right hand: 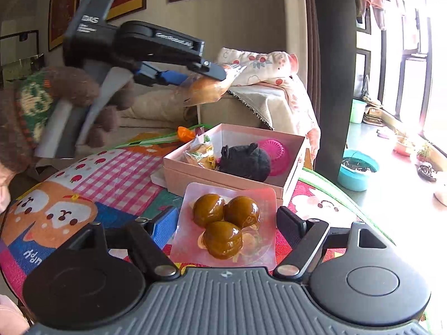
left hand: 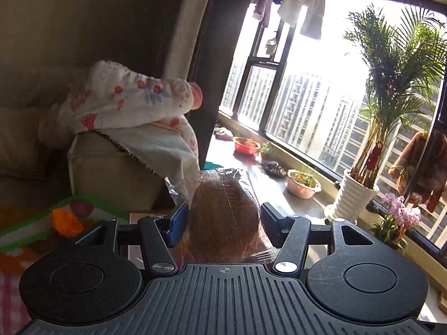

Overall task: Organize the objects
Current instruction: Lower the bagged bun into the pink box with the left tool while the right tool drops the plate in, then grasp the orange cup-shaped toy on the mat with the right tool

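Observation:
My left gripper [left hand: 225, 209] is shut on a brown bread loaf in clear wrap [left hand: 223, 223], held up in the air. The right wrist view shows the same gripper [right hand: 201, 75] with the loaf [right hand: 209, 89] raised above the sofa arm at the upper left. My right gripper [right hand: 226, 223] is shut on a clear pack of three glazed brown balls [right hand: 223, 223], just in front of an open pink box [right hand: 232, 178]. The box holds a wrapped pastry [right hand: 201, 153], a black plush toy [right hand: 245, 159] and a pink round mesh piece [right hand: 272, 153].
A colourful cartoon mat [right hand: 83, 195] covers the table. A beige sofa arm with a floral cloth [left hand: 125, 103] stands behind. Potted plants [left hand: 360, 195] and bowls line the window sill on the right. A hand in a brown knitted sleeve [right hand: 56, 92] grips the left tool.

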`<move>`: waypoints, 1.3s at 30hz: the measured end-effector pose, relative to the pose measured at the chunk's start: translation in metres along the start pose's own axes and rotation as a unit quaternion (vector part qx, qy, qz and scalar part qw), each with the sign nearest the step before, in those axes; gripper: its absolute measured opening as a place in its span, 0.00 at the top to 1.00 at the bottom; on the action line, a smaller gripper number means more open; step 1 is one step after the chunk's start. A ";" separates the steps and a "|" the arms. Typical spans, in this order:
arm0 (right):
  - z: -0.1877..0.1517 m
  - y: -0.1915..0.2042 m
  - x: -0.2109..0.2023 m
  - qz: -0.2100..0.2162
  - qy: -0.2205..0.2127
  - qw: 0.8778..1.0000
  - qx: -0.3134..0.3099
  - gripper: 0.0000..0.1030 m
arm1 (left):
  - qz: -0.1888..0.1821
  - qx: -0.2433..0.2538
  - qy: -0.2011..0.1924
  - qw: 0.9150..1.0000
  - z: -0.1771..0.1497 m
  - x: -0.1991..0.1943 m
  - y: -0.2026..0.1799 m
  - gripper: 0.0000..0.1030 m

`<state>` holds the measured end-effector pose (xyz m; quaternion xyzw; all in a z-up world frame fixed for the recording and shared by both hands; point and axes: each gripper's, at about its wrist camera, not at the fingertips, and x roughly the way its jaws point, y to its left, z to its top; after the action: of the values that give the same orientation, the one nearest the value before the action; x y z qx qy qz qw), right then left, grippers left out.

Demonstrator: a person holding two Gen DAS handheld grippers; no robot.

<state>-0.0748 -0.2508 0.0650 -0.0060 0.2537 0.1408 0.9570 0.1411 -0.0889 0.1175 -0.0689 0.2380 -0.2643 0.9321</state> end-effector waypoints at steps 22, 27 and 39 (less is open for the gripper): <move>0.066 -0.020 0.049 -0.027 -0.039 0.999 0.020 0.25 | 0.025 -0.084 0.006 0.996 -0.074 -0.079 0.072 0.42; 0.100 -0.028 0.080 -0.023 -0.067 0.997 0.027 0.24 | 0.053 -0.077 0.050 0.994 -0.096 -0.081 0.088 0.42; 0.092 -0.020 0.101 -0.018 0.002 0.999 0.038 0.19 | 0.090 -0.136 0.036 0.986 -0.115 -0.087 0.129 0.42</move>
<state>0.0592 -0.2351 0.0946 0.0253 0.2603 0.1139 0.9585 0.0804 0.0667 0.0197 -0.1633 0.3104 -0.1466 0.9249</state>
